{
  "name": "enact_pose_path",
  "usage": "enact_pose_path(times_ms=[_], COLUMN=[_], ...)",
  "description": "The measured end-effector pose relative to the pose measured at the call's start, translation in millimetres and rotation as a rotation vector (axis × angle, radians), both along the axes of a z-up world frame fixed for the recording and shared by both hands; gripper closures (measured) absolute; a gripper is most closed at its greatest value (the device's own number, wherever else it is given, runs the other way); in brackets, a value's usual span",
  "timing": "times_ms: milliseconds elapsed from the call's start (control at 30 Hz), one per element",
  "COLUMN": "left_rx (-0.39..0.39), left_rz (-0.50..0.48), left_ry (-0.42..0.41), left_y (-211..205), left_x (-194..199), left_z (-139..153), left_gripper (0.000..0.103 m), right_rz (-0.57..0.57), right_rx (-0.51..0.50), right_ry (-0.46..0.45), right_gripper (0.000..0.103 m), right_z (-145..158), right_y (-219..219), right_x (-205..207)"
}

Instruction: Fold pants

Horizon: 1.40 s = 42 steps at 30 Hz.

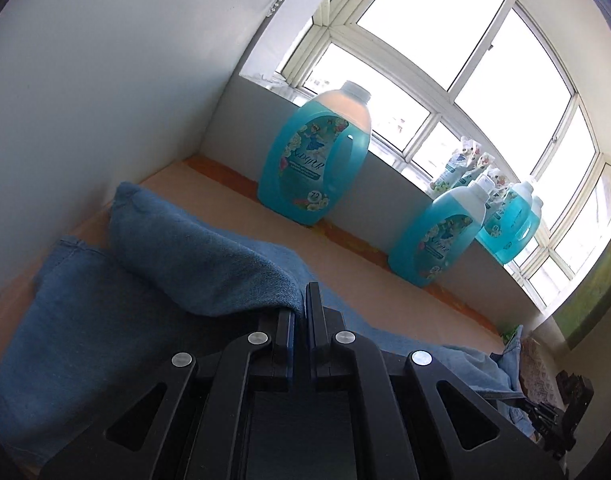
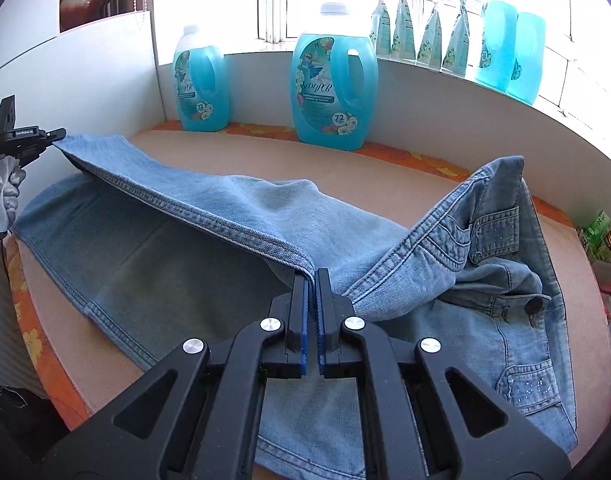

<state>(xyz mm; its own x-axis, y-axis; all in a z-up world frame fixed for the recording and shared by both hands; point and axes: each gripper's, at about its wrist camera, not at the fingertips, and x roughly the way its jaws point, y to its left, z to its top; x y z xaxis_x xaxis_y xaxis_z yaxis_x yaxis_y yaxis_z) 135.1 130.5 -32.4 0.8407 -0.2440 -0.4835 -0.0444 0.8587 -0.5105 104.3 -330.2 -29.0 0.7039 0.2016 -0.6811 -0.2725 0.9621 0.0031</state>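
A: Where are the jeans (image 2: 233, 216)?

B: They lie on the counter (image 2: 377, 172), the one with the peach cover. One leg is lifted up off the other leg. The top part with the button and pockets is bunched up at about 3 o'clock in the right wrist view.

A: What is the right gripper (image 2: 312, 276) doing?

B: Its fingers are clenched on the thick seam of the lifted leg, near the middle of the picture.

A: And the left gripper (image 1: 301, 300)?

B: Its fingers are clenched on the jeans too. In the right wrist view you can see it at 9 o'clock, pinching the far end of the same leg. A hand in a white glove (image 2: 3, 184) holds it.

A: So the leg hangs between the two grippers?

B: Yes, it stretches from one to the other, up in the air, with the other leg flat under it.

A: What is behind?

B: Two big blue detergent bottles: a left bottle (image 2: 201, 80) and a middle bottle (image 2: 333, 80) stand at the back of the counter, at about 12 o'clock. More blue bottles (image 2: 509, 52) and some pouches (image 2: 417, 32) stand on the window sill at 1 o'clock.
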Motion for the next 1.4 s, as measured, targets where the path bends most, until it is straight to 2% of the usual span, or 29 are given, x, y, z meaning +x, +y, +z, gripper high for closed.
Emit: enact_pose_path(times_ms=[300,533,700,767,833,900,1000,1067,1167,1267,1333,1400], left_rx=[0.008,0.004,0.025,0.021,0.016,0.014,0.012,0.01,0.01,0.009,0.009,0.012], left_rz=[0.007,-0.002,-0.017,-0.021,-0.024,-0.027,-0.033,-0.036,-0.041,-0.04,-0.039,-0.037], left_ry=[0.068,0.141,0.161,0.166,0.168,0.169,0.172,0.171,0.169,0.17,0.168,0.163], left_y=[2,7,4,5,6,7,8,8,9,9,9,9], left_x=[-56,-67,-68,-69,-70,-71,-71,-72,-73,-73,-75,-77], left_z=[-34,-63,-72,-74,-76,-77,-77,-77,-76,-76,-75,-74], left_gripper=[0.1,0.1,0.1,0.1,0.1,0.1,0.1,0.1,0.1,0.1,0.1,0.1], right_rz=[-0.036,-0.061,-0.089,-0.102,-0.14,-0.198,-0.291,-0.38,-0.506,-0.589,-0.68,-0.723], right_rx=[0.038,0.032,0.045,0.091,0.119,0.162,0.263,0.288,0.3,0.264,0.253,0.262], right_ry=[0.073,0.122,0.129,0.14,0.131,0.098,0.071,0.066,0.046,0.05,0.075,0.09], right_gripper=[0.099,0.099,0.096,0.089,0.075,0.048,0.045,0.043,0.041,0.031,0.03,0.03], right_z=[-39,-61,-60,-57,-53,-46,-35,-30,-22,-17,-19,-21], right_y=[4,6,2,-4,-14,-32,-67,-93,-133,-173,-203,-227], right_x=[-46,-59,-69,-75,-84,-94,-107,-111,-106,-89,-78,-68])
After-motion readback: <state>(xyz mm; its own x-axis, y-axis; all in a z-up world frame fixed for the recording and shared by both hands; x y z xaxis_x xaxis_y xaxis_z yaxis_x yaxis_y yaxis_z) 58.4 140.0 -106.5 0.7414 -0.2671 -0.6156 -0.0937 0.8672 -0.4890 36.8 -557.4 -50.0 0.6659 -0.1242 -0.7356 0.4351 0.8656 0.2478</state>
